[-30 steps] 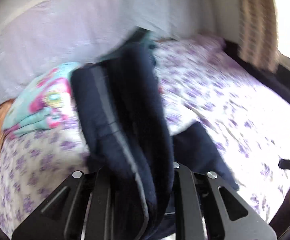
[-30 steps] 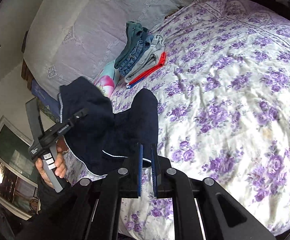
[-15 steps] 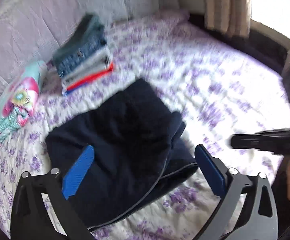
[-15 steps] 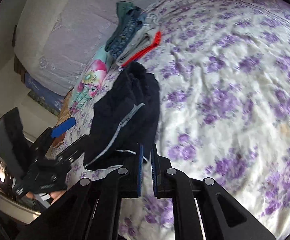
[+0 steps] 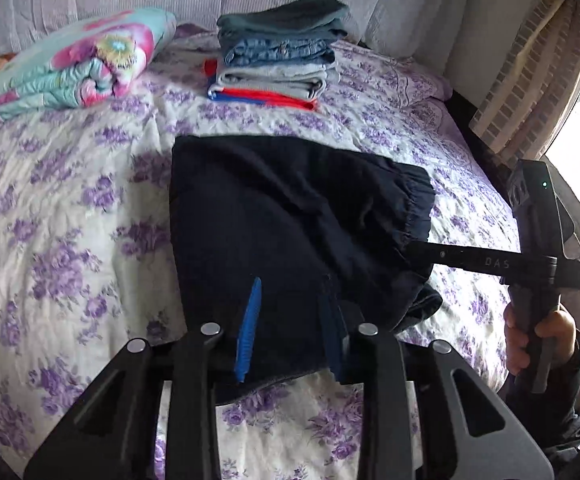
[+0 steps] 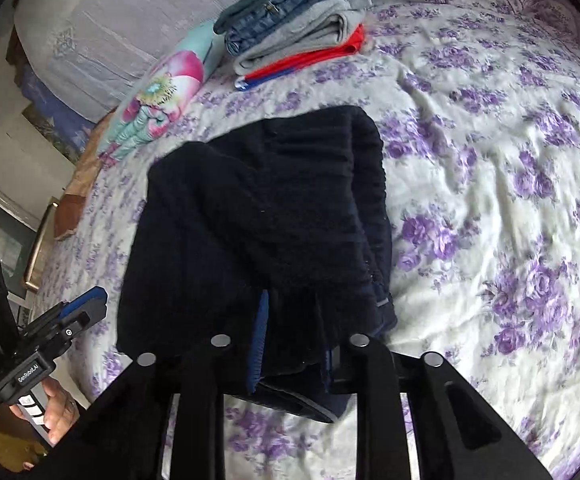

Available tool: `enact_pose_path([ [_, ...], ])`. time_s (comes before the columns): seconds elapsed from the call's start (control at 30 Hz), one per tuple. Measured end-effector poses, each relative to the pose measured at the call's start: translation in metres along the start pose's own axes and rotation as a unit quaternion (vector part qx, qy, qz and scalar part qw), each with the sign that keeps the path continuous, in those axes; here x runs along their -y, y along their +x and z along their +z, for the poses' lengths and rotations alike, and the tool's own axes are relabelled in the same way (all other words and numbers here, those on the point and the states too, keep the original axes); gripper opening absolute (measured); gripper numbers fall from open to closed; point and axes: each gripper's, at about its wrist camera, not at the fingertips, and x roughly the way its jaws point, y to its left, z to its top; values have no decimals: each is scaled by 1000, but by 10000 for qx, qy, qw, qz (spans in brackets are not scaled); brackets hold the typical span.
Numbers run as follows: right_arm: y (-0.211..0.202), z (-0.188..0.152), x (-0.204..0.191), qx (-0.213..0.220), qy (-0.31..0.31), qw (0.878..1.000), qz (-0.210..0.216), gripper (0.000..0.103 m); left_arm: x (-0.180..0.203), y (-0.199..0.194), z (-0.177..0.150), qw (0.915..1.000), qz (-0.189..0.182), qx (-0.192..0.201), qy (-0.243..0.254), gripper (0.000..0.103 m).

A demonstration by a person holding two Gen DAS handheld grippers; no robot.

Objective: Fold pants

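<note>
Blue-padded fingers of the left gripper [image 5: 290,328] and right gripper [image 6: 294,344] stand partly spread over the near edge of the folded dark navy fleece pants [image 5: 290,224], gripping nothing, likely to press it flat on the purple-flowered bedsheet [image 5: 62,216]. Beyond waits a stack of folded clothes [image 5: 278,52], probably its destination.

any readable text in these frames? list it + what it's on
"DAS": on the right gripper's black bar, left wrist view; any further letters unreadable.
"GenRobot.AI": white label on the left gripper's body, right wrist view.
Buttons below that label: too small to read.
Dark pants, folded stack: no text visible.
</note>
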Motion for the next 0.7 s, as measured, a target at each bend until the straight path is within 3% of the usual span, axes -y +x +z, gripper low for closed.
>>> enact_pose_path([
  [0.07,-10,6,-10,-113,-78,9999,-48,21,-3,17,-6,9998,-29,-208,-40,19],
  [0.13,-26,20,-40,-35,-623,9980,-76,22,-6,28,-14,9996,-13,-278,-58,19],
  [0.2,-33,36,-76,117,-1202,9926,-95,39,-8,28,-19,9997,-57,-240,-90,19],
  [0.23,-29,47,-96,84,-1493,9887,-59,41,-8,28,-22,9997,-70,-218,-99,19],
  [0.33,9,88,-144,-238,-1952,9805,38,41,-8,31,-25,9995,-17,-295,-132,19],
  [0.47,75,129,-200,-538,-2615,9632,-303,41,-5,33,-25,9992,81,-359,-130,19],
  [0.7,162,142,-221,-1483,-2919,9392,-1035,37,-11,34,-23,9990,-59,-409,-148,19],
])
